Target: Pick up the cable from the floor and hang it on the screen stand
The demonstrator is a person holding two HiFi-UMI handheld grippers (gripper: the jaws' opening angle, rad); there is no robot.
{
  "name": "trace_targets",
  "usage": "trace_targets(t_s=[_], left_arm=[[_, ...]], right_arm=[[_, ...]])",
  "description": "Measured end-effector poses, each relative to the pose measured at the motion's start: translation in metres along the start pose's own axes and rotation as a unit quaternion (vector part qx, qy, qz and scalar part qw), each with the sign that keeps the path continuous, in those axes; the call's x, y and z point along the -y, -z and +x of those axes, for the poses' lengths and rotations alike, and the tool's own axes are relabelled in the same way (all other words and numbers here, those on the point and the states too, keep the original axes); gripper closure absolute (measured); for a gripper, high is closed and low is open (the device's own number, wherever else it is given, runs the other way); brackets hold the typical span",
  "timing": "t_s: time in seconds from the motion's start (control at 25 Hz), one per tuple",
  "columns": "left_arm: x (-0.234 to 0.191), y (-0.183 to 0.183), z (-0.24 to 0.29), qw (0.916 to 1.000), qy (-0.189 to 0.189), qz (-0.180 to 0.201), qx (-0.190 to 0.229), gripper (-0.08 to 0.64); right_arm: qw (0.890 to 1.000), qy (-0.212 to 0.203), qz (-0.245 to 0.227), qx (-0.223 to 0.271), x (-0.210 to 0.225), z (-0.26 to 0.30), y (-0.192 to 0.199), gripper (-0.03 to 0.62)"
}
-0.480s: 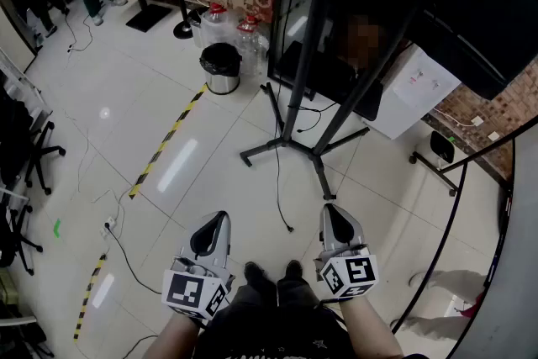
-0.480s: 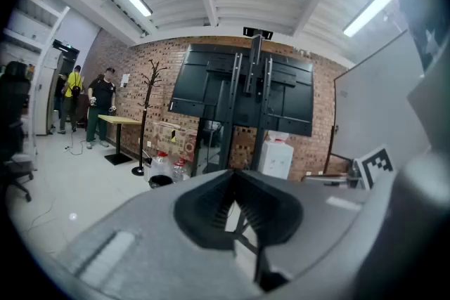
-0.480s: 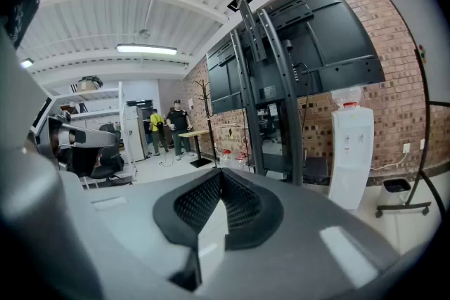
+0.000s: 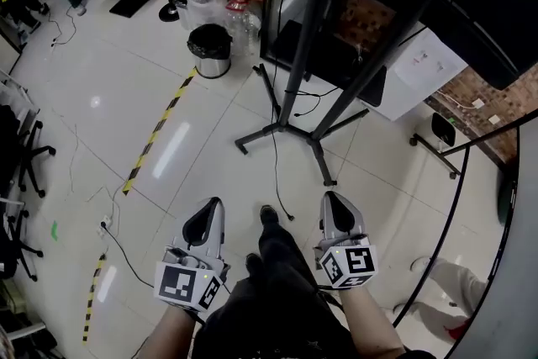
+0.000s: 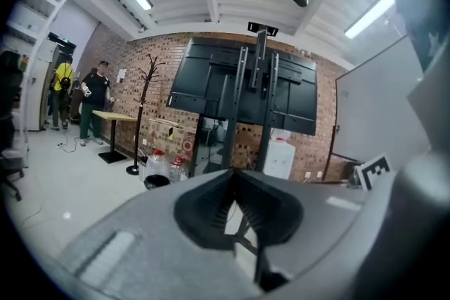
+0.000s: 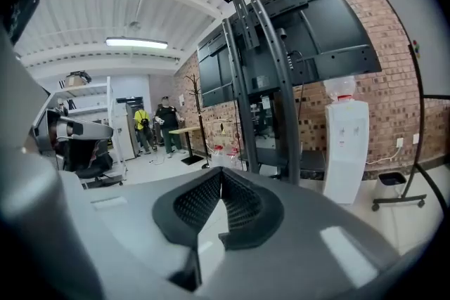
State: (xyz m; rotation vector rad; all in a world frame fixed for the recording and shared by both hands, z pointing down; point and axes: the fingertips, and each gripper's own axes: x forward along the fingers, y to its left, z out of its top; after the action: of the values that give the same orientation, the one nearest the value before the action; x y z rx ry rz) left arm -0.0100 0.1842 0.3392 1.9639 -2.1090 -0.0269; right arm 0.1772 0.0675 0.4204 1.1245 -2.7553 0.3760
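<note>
Judged as the very beginning, with no step of the task done yet. Lying flat on the white floor (image 4: 193,126), in its open part and well apart from the yellow-black tape line (image 4: 155,134), a thin dark cable (image 4: 275,168). Running from between the legs of the screen stand (image 4: 296,55) toward the person, and ending loose just beside the front shoe (image 4: 269,216). Held low before the body, 2 claws: the left gripper (image 4: 204,224) and the right gripper (image 4: 337,219), 1 on each side of that loose end, both near it but not touching it. Closed in both cases, tips pressed together, with nothing between them; only the room and the stand visible past the jaws in each gripper view. Nothing hung on the stand from what can be seen. Left to do, by this reading: bending down to the floor, opening 1 claw, closing it on the cable near the free end, lifting it, and laying it over a bar of the stand so that it stays there.
</note>
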Motion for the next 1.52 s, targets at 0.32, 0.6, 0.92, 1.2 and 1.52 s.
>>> trace_targets(t_s=[0.32, 0.6, 0.92, 1.2, 1.52], left_arm=[[-0.04, 0.026, 0.056, 0.9991, -0.02, -0.003, -0.038, 0.557], [-0.09, 0.056, 0.132, 0.9968, -0.043, -0.006, -0.067, 0.556], [-0.136, 0.089, 0.185, 0.9938, -0.064, -0.008, -0.091, 0.556], [-0.155, 0.15, 0.206, 0.9924, -0.046, -0.018, -0.113, 0.555], [-0.175, 0.23, 0.232, 0.9882, -0.009, 0.006, -0.152, 0.557]], right_arm=[[0.999, 0.0, 0.01, -0.051, 0.028, 0.086, 0.06, 0.572], [0.994, -0.03, -0.003, -0.109, 0.04, 0.18, 0.108, 0.497], [0.983, -0.052, -0.023, -0.176, 0.051, 0.237, 0.165, 0.481], [0.977, -0.027, -0.007, -0.212, 0.06, 0.275, 0.237, 0.468], [0.966, -0.02, -0.02, -0.258, 0.071, 0.312, 0.324, 0.468]])
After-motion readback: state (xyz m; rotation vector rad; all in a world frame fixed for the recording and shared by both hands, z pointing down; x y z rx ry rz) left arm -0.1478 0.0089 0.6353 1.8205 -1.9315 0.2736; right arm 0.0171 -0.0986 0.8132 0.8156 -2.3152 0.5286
